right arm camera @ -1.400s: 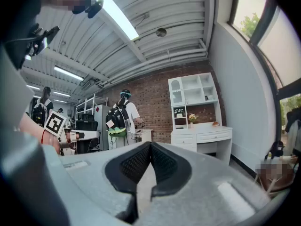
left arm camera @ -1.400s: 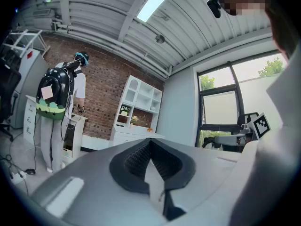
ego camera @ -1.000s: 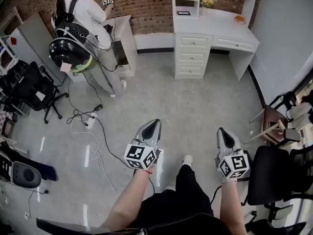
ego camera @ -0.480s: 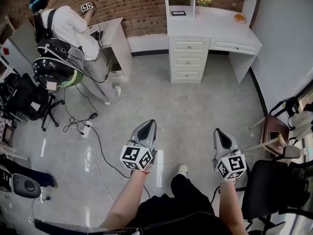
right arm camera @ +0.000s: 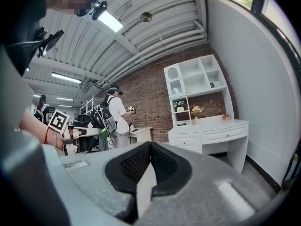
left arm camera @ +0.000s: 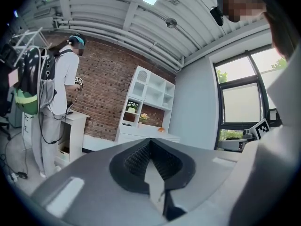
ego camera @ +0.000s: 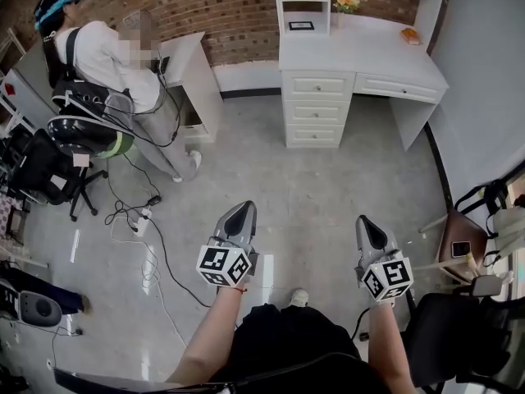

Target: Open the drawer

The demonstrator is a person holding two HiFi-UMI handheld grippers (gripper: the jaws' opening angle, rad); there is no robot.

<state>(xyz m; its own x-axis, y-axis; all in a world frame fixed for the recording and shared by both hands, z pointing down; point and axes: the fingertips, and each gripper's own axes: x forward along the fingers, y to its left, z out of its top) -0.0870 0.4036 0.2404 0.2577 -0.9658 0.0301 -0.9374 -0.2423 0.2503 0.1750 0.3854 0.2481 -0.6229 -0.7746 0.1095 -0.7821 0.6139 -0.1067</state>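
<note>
Hovering level over the glossy grey floor (ego camera: pixel 328 179) at lower centre, the left grey tapered plastic gripper (ego camera: pixel 244 208) and the right grey tapered plastic gripper (ego camera: pixel 364 221) both point toward the top of the frame. Each has its ribbed black rubber pads (right arm camera: pixel 135 161) pressed together on nothing. Well apart from them, at upper centre, the white wooden desk (ego camera: pixel 361 52) sits against the red brick wall (ego camera: pixel 238 6). Its stack of three white panelled drawers (ego camera: pixel 316 109) with small knobs is fully shut, and the wider flat drawer (ego camera: pixel 392 87) beside it is shut too.
</note>
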